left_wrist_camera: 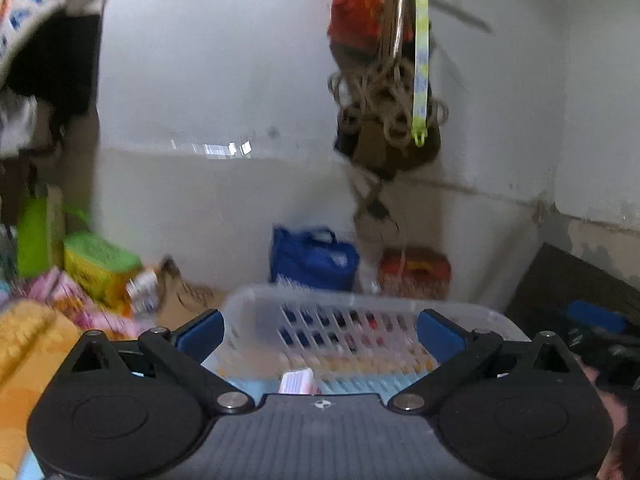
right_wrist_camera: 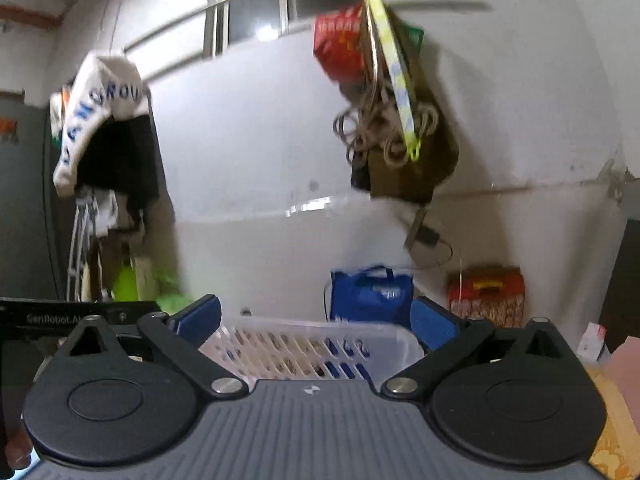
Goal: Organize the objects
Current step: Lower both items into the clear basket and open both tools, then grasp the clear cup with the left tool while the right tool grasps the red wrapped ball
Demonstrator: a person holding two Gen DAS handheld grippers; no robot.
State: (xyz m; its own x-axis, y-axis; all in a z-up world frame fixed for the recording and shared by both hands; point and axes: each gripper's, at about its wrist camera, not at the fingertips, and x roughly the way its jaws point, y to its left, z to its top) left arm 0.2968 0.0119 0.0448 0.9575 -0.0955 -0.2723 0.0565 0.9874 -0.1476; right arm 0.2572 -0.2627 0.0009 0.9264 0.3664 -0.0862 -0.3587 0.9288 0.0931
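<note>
Two claws: left claw [left_wrist_camera: 320, 334] and right claw [right_wrist_camera: 316, 322] both spread wide, gripping nothing.
Ahead: clear slotted basket [left_wrist_camera: 360, 304].
Behind: blue bag [left_wrist_camera: 314, 258], red box [left_wrist_camera: 414, 272] against wall.

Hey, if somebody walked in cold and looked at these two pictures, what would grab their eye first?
Probably the clear slotted basket right in front of both open grippers, left gripper and right gripper. Next, the tangle of rope and a red bag hanging high on the white wall, and the blue bag on the floor behind the basket.

ahead: basket [left_wrist_camera: 360, 304] blocks | above basket: open | wall [left_wrist_camera: 224, 80] beyond
</note>
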